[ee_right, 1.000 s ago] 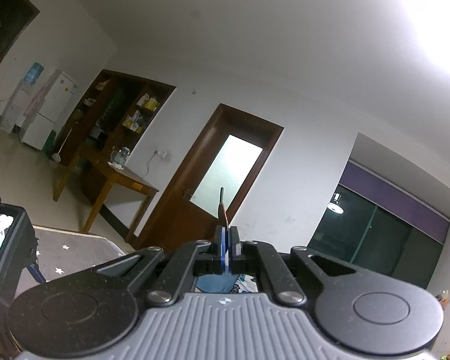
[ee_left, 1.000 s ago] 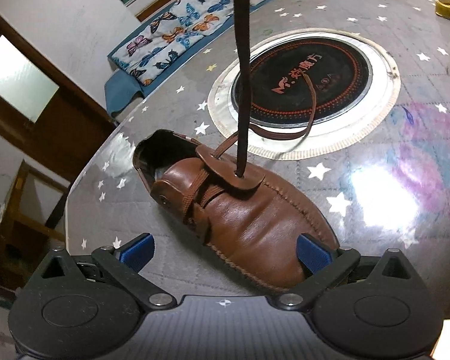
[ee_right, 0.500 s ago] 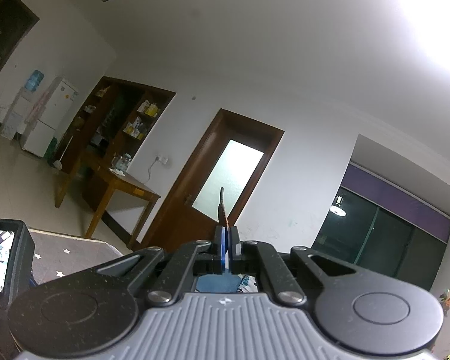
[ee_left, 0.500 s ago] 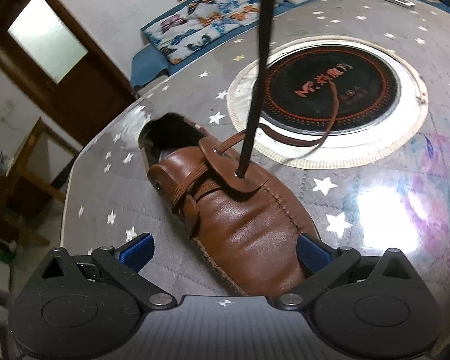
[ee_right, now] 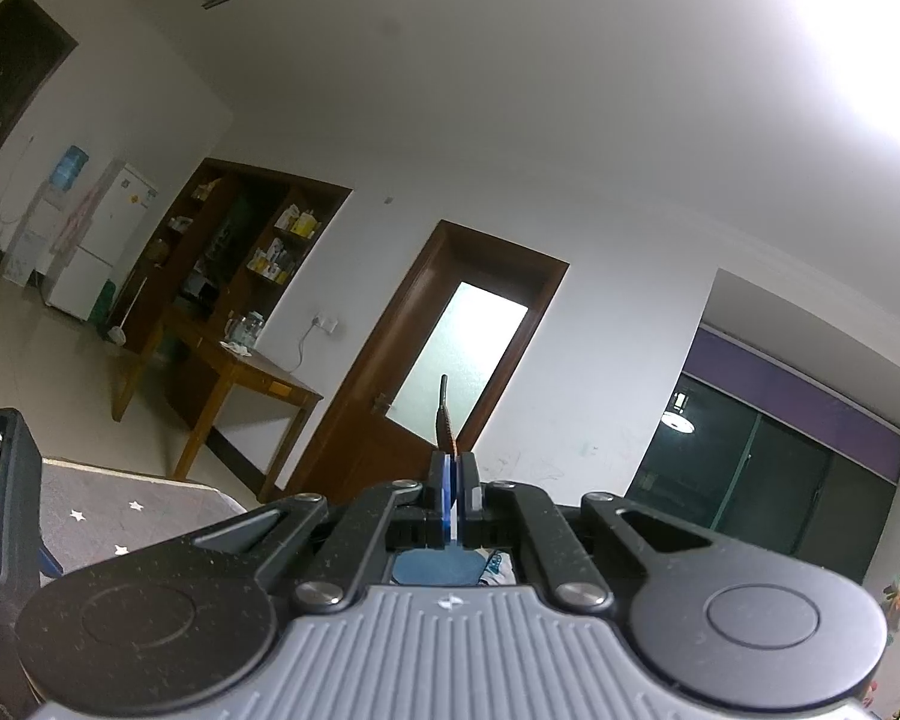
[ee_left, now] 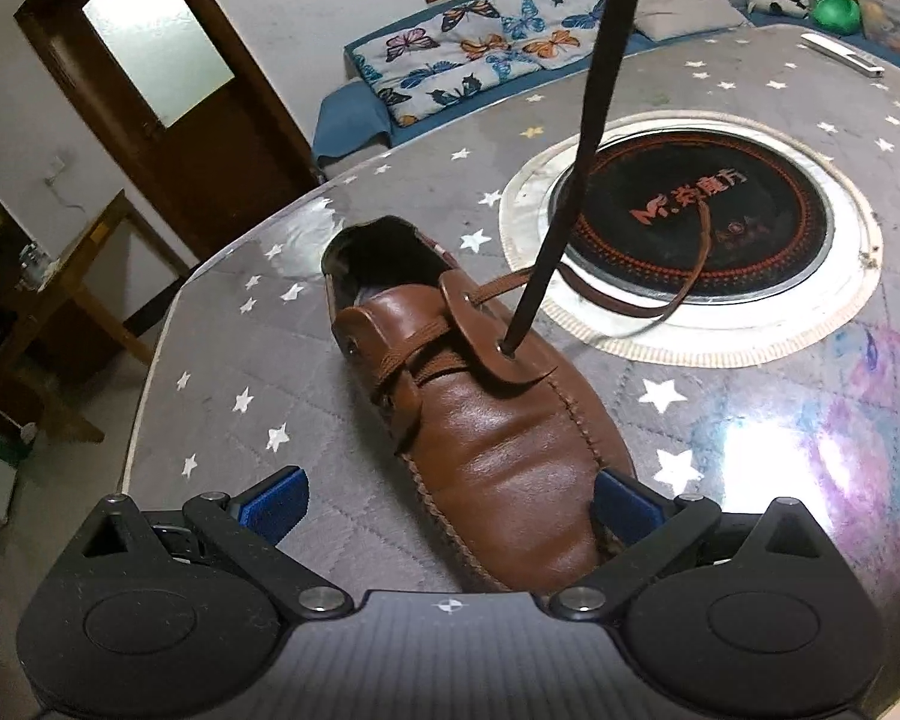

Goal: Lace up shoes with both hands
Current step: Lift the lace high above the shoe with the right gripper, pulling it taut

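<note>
Left gripper [ee_left: 447, 507] jaws spread wide, toe of the brown shoe [ee_left: 498, 438] sitting between the blue pads, right pad right against the leather; can't tell if it presses. Shoe opening ahead of the gripper looks dark, contents unclear. Lace [ee_left: 576, 180] runs taut from an eyelet up out of frame. Right gripper [ee_right: 452, 483] pressed together, pinching the lace tip [ee_right: 444, 420], which pokes up past its fingertips.
</note>
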### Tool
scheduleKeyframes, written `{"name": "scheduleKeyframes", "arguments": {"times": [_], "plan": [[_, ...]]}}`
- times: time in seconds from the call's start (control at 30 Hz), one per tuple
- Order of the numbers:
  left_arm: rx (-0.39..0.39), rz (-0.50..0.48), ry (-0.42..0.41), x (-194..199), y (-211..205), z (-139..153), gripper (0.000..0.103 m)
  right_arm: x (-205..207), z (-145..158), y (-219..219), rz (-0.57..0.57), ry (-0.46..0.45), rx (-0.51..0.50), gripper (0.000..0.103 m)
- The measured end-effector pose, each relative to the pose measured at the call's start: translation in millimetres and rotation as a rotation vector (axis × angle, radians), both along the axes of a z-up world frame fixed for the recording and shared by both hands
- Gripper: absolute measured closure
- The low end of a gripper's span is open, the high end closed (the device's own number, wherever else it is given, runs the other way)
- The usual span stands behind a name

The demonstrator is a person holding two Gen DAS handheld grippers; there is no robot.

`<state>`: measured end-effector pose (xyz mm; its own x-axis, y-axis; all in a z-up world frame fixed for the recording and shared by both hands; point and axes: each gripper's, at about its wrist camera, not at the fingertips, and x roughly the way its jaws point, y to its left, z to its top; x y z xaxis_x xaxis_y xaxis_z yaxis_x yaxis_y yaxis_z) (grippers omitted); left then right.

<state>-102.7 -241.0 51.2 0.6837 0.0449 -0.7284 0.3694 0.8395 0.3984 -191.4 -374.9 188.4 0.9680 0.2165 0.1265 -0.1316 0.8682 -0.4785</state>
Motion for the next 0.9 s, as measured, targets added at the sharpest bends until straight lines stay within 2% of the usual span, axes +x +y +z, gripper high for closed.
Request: {"name": "scheduleKeyframes", "arguments": {"times": [0.2,0.33,0.43,0.9], "plan": [[-0.030,0.056,0.004,5,4,-2,0.000,2,0,2,0.006,0.005,-0.004,0.102],[-0.068,0.068,-0.007,-3,0,2,0.000,6,0,3,0.011,0.008,0.004,0.102],[-0.080,0.061,0.021,-3,-8,-2,0.000,8,-1,4,0.020,0.016,0.013,0.102],[-0.057,0.067,0.076,5,-17,-25,0.000,16,-3,10,0.034,0.027,0.012,0.102]]}}
